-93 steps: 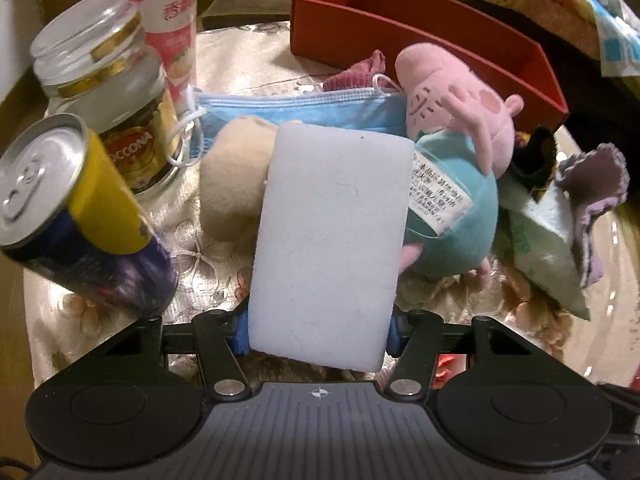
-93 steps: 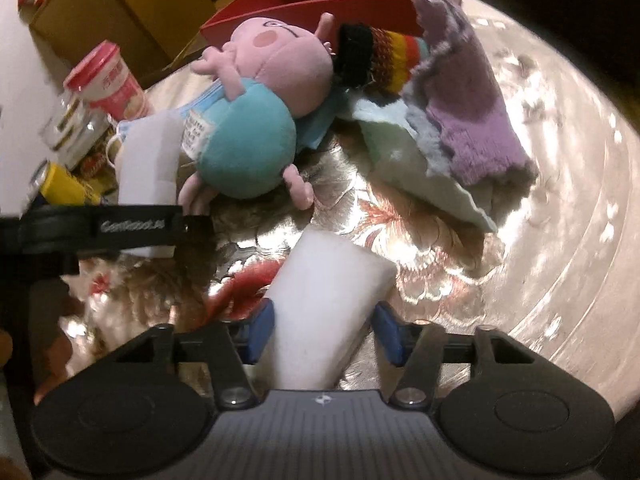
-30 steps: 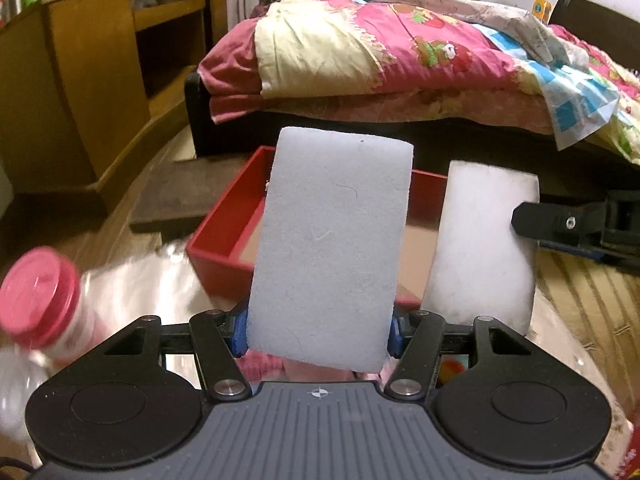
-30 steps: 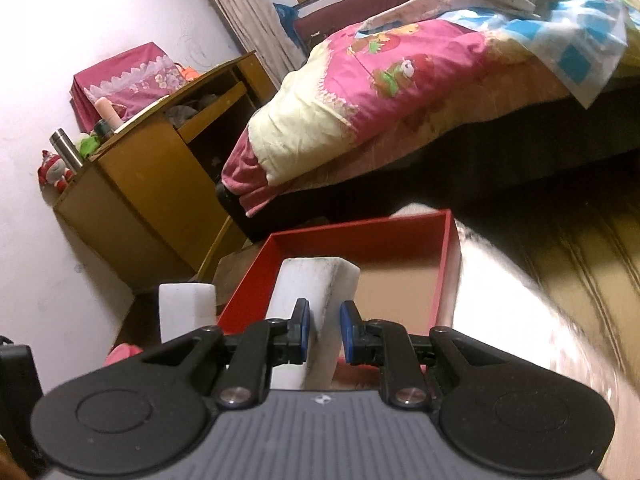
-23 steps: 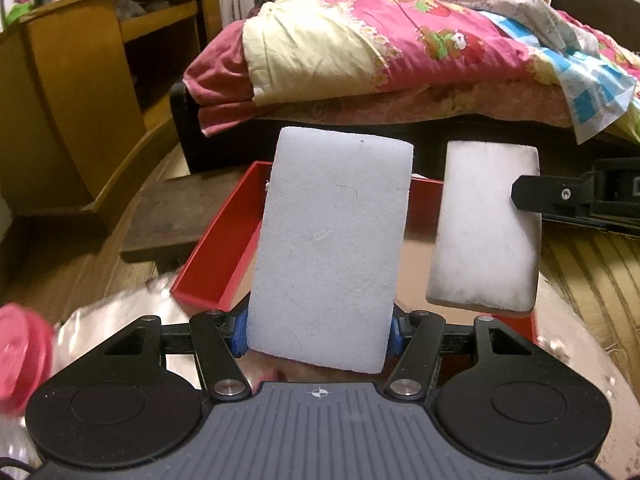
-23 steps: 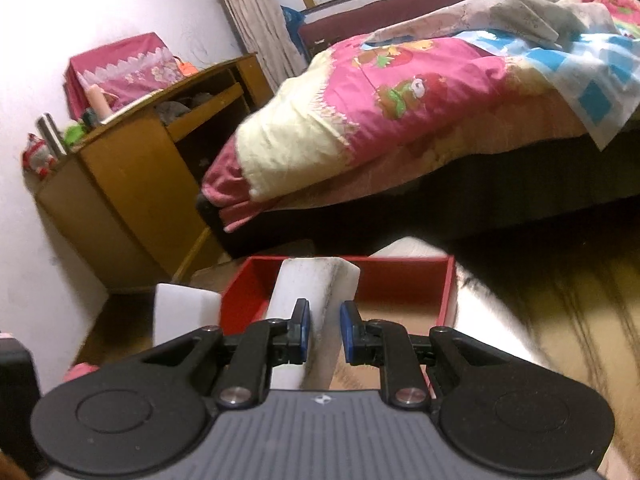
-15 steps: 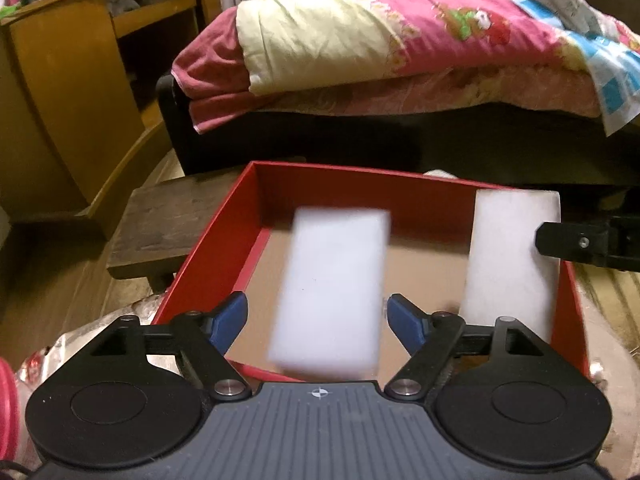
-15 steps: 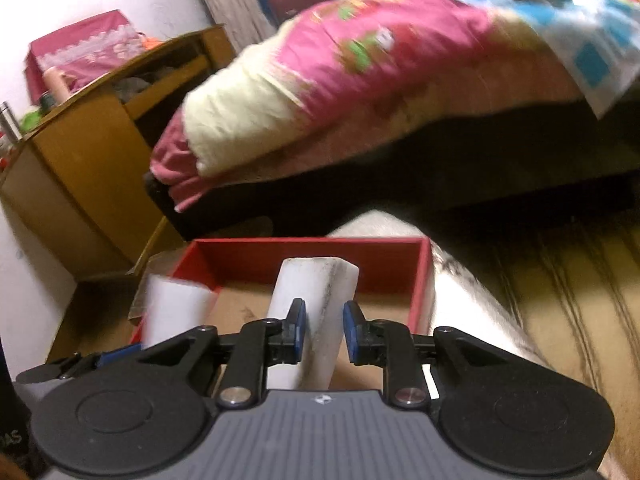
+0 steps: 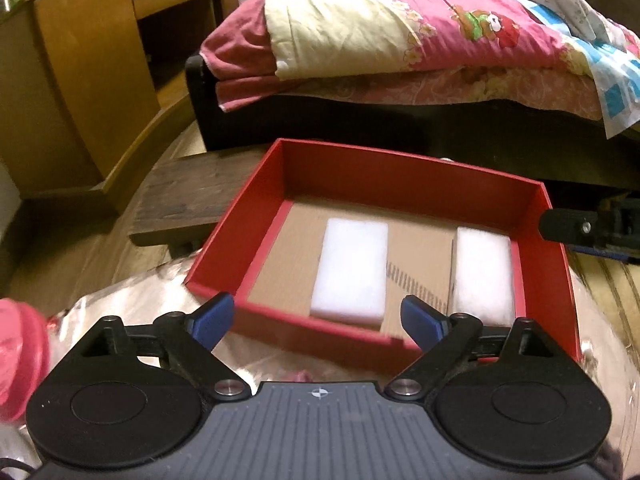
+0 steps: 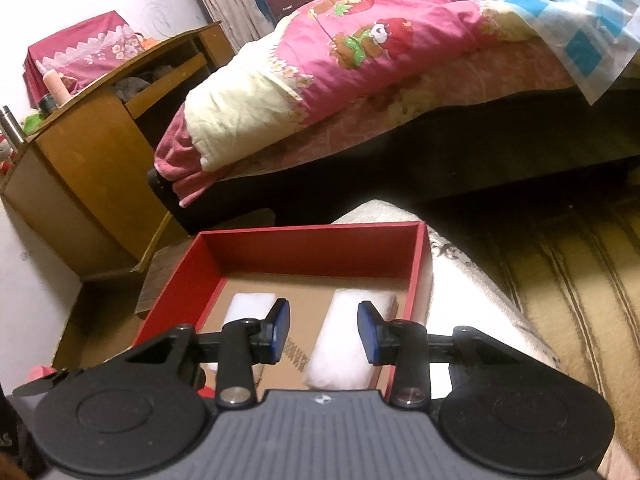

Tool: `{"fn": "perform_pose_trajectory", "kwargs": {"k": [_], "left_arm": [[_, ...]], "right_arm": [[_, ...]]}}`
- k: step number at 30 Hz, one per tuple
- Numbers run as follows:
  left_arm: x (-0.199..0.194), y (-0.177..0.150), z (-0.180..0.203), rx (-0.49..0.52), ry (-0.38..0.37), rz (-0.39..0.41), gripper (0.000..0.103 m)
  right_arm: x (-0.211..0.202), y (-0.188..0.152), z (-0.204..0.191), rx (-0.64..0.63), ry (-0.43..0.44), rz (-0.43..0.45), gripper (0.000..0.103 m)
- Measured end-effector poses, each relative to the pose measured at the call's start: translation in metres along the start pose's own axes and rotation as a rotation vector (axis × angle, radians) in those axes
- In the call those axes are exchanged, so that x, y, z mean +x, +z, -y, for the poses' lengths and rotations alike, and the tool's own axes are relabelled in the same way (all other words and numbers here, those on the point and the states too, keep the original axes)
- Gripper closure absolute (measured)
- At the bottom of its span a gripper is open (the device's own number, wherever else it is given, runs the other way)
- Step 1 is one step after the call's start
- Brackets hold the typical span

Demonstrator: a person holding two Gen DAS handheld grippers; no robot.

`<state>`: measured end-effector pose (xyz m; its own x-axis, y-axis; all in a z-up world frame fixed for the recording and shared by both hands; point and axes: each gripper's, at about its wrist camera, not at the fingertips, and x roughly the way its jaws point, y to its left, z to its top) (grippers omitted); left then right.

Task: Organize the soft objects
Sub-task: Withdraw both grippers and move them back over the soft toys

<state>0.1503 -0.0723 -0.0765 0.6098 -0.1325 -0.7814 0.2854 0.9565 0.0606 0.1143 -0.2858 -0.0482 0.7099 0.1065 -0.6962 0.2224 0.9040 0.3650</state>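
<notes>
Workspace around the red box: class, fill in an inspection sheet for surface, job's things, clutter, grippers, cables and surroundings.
Surface: shiny patterned tabletop; the red box sits at its far edge.
Job's things: left sponge and right sponge lie flat, apart, on the box's cardboard floor.
Clutter: pink lid, blurred, at the left edge.
Grippers: left gripper open wide, empty; right gripper open, its jaws just opened, the right sponge lying below them.
Cables: nothing seen.
Surroundings: bed with pink quilt, wooden cabinet, striped rug.
</notes>
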Motion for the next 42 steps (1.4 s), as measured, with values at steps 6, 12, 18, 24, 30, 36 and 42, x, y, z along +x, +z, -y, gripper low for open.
{"fn": "perform_pose_trajectory", "kwargs": {"k": [6, 12, 18, 24, 30, 36, 42], "left_arm": [[-0.021, -0.013, -0.005, -0.018, -0.007, 0.004, 0.015], [-0.035, -0.023, -0.007, -0.023, -0.014, 0.015, 0.014], [-0.044, -0.03, -0.009, -0.021, -0.011, 0.021, 0.014], [-0.052, -0.04, -0.014, -0.039, -0.018, 0.013, 0.014], [-0.056, -0.047, -0.015, -0.043, -0.024, 0.002, 0.014], [-0.058, -0.054, -0.018, -0.047, -0.025, -0.008, 0.014], [-0.06, -0.063, -0.026, -0.078, -0.031, -0.033, 0.012]], "right_arm": [[-0.013, -0.013, -0.011, -0.008, 0.025, -0.01, 0.09], [-0.024, -0.026, -0.016, -0.02, 0.034, -0.02, 0.089], [-0.031, -0.032, -0.016, 0.003, 0.048, -0.02, 0.089], [-0.036, -0.042, -0.017, 0.004, 0.052, -0.03, 0.088], [-0.041, -0.05, -0.017, 0.012, 0.056, -0.039, 0.087], [-0.044, -0.059, -0.013, 0.021, 0.051, -0.05, 0.085], [-0.044, -0.064, -0.013, 0.02, 0.054, -0.064, 0.084]]}}
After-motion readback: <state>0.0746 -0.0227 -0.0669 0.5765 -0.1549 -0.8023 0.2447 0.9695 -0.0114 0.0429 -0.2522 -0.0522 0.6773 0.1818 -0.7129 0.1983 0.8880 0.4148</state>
